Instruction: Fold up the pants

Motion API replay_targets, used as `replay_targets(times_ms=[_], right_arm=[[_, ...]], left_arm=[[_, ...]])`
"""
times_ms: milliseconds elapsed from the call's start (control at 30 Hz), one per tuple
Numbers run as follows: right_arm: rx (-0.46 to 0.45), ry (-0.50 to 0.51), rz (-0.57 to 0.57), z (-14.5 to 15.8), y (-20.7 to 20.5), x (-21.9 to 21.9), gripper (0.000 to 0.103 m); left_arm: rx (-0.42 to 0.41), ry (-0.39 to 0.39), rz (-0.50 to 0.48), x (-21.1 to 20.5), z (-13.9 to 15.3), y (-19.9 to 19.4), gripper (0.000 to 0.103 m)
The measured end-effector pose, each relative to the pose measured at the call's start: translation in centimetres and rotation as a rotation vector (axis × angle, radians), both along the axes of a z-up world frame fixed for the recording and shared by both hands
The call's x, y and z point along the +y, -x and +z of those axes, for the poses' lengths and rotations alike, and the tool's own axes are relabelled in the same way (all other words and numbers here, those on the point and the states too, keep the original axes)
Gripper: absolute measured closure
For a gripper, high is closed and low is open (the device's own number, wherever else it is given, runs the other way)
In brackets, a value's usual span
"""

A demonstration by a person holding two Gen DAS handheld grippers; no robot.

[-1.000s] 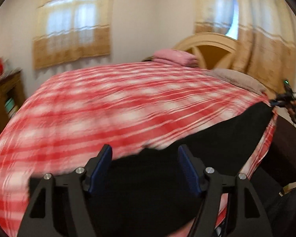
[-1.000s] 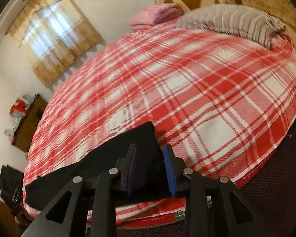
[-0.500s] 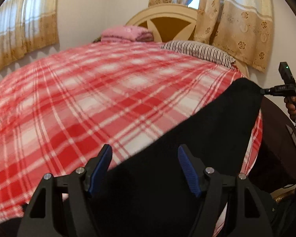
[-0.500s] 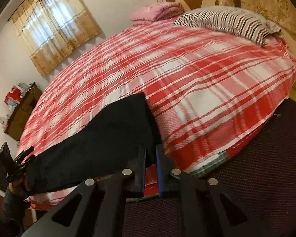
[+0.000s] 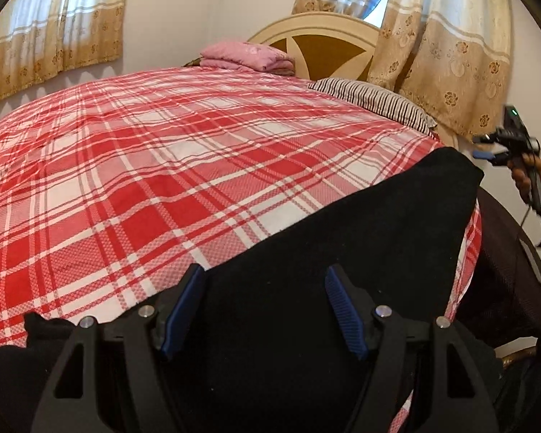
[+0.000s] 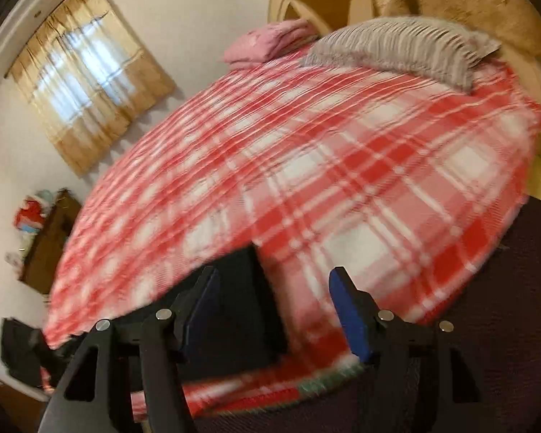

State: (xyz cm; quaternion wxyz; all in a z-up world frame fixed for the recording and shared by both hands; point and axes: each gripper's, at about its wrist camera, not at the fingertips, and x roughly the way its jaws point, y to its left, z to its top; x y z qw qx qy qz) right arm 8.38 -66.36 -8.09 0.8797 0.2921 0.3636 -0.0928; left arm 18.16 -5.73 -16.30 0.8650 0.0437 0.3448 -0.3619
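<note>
My left gripper (image 5: 265, 310) hangs spread over the black pants (image 5: 342, 252), pads clear of the cloth. My right gripper (image 6: 274, 310) has just been opening; the pants' corner lies between its jaws, released. The pants lie along the plaid bed's (image 5: 162, 166) near edge. Striped pillow (image 5: 375, 103) beyond.

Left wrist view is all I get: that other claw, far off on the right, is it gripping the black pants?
Observer: No. The right claw has just been opening. The black pants end lies beneath it, partly between its fingers, not pinched.
Visitor: What's beyond the bed's left side?
Observer: A wooden cabinet by the wall, with colourful things on top.
Visitor: And the blanket's near edge?
Observer: The plaid blanket shows a green patch at its hem.
</note>
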Motion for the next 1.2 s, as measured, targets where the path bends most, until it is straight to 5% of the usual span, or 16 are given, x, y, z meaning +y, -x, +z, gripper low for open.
replay_targets(times_ms=[67, 133, 200, 300, 400, 633, 700, 733, 800, 867, 1033, 1200], right_arm=[[0.035, -0.076, 0.043, -1.2, -2.9, -0.3, 0.039], [0.067, -0.131, 0.063, -2.4, -4.6, -0.3, 0.049], [0.074, -0.154, 0.075, -3.0, -6.0, 0.1, 0.097], [-0.061, -0.082, 0.079, -0.7, -5.1, 1.5, 0.1], [-0.127, 0.065, 0.059, 1.3, -3.7, 3.4, 0.1], [0.047, 0.292, -0.096, -1.3, -4.1, 2.8, 0.094], [0.005, 0.25, -0.109, -0.8, -2.6, 2.6, 0.063], [-0.013, 0.211, -0.102, -0.7, -1.8, 2.3, 0.057], [-0.046, 0.155, -0.07, -0.5, -0.4, 2.5, 0.055], [-0.041, 0.22, -0.036, -0.3, 0.8, 4.3, 0.055], [0.166, 0.301, 0.017, -3.8, 0.0, 7.2, 0.055], [0.084, 0.366, 0.02, 0.2, 0.5, 9.2, 0.055]], left_arm=[[-0.009, 0.002, 0.005, -0.1, -0.3, 0.0, 0.031], [-0.018, 0.003, 0.007, -0.1, -0.4, 0.2, 0.031], [-0.017, 0.011, 0.007, 0.1, -0.4, 0.2, 0.03], [-0.005, 0.03, 0.009, 0.4, -0.6, -0.1, 0.03], [-0.001, 0.04, 0.007, 0.4, -0.7, -0.2, 0.029], [-0.027, 0.017, 0.004, 0.0, -0.8, 0.3, 0.025], [-0.026, 0.026, 0.009, 0.2, -0.8, 0.4, 0.025], [-0.024, 0.031, 0.011, 0.3, -0.8, 0.4, 0.025], [-0.022, 0.039, 0.013, 0.5, -0.9, 0.3, 0.025], [-0.022, 0.039, 0.017, 0.4, -0.9, 0.2, 0.025], [-0.034, 0.031, 0.037, 0.6, -0.5, 0.5, 0.025], [-0.115, 0.04, 0.115, 4.3, 2.7, 2.5, 0.018]])
